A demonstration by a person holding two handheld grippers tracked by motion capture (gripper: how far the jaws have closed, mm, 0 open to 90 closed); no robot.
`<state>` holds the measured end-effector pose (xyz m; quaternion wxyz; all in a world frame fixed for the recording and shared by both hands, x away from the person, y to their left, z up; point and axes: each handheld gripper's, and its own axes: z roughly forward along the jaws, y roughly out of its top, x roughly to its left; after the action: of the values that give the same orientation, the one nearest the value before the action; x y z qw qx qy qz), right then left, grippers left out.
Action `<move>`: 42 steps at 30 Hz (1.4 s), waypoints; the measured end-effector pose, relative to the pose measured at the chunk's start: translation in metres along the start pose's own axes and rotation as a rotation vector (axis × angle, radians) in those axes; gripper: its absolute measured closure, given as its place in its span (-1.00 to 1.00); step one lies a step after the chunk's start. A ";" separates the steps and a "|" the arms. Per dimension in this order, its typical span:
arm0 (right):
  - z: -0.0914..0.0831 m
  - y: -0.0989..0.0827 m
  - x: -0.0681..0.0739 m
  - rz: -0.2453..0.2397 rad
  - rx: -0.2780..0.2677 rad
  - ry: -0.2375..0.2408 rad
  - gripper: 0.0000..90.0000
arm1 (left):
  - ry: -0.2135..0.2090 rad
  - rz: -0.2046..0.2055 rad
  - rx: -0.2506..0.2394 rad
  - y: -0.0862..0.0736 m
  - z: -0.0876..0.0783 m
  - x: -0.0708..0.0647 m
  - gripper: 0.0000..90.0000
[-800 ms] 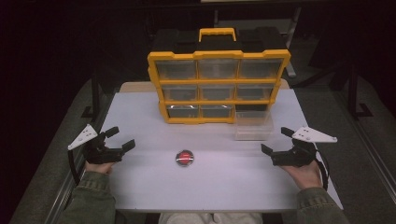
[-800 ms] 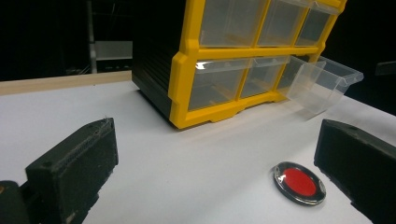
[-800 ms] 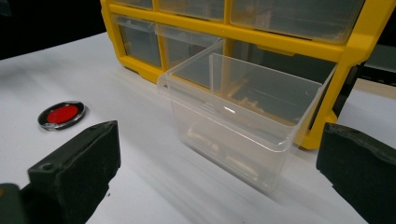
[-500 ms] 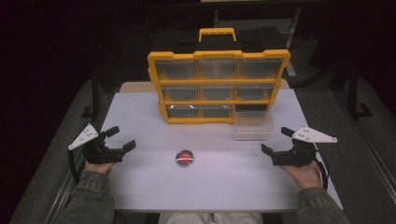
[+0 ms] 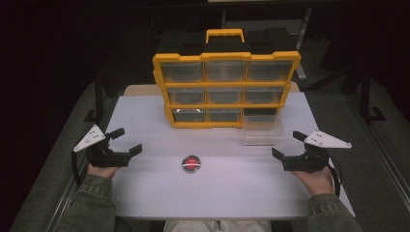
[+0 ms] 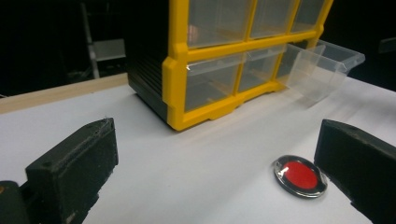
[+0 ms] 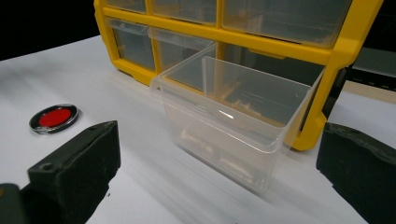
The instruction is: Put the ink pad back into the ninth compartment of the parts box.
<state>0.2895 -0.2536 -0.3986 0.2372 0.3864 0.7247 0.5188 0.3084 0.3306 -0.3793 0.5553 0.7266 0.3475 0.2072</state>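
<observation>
A yellow drawer cabinet (image 5: 225,89) with clear drawers stands at the back of the white table (image 5: 145,193). Its bottom-right drawer (image 5: 262,129) is pulled out and rests on the table in front of its slot; it looks empty (image 7: 233,116). A small round red disc (image 5: 191,164) with a shiny rim lies at the table's middle, also in the left gripper view (image 6: 300,176) and the right gripper view (image 7: 54,118). My left gripper (image 5: 126,141) is open at the table's left edge, nothing between its jaws. My right gripper (image 5: 288,144) is open at the right, below the drawer.
The cabinet (image 6: 219,60) has a yellow carry handle (image 5: 224,34) on top. A wooden strip (image 6: 60,93) edges the table's far side. Dark floor and metal stands surround the table. Bare tabletop lies between the two grippers around the disc.
</observation>
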 end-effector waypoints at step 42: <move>0.000 -0.001 0.003 -0.009 0.006 0.002 -1.00 | -0.124 0.086 0.183 0.028 0.062 -0.022 -1.00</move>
<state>0.2875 -0.2517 -0.3994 0.2376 0.3835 0.7283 0.5158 0.3437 0.2691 -0.3689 0.4977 0.7999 0.2986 0.1530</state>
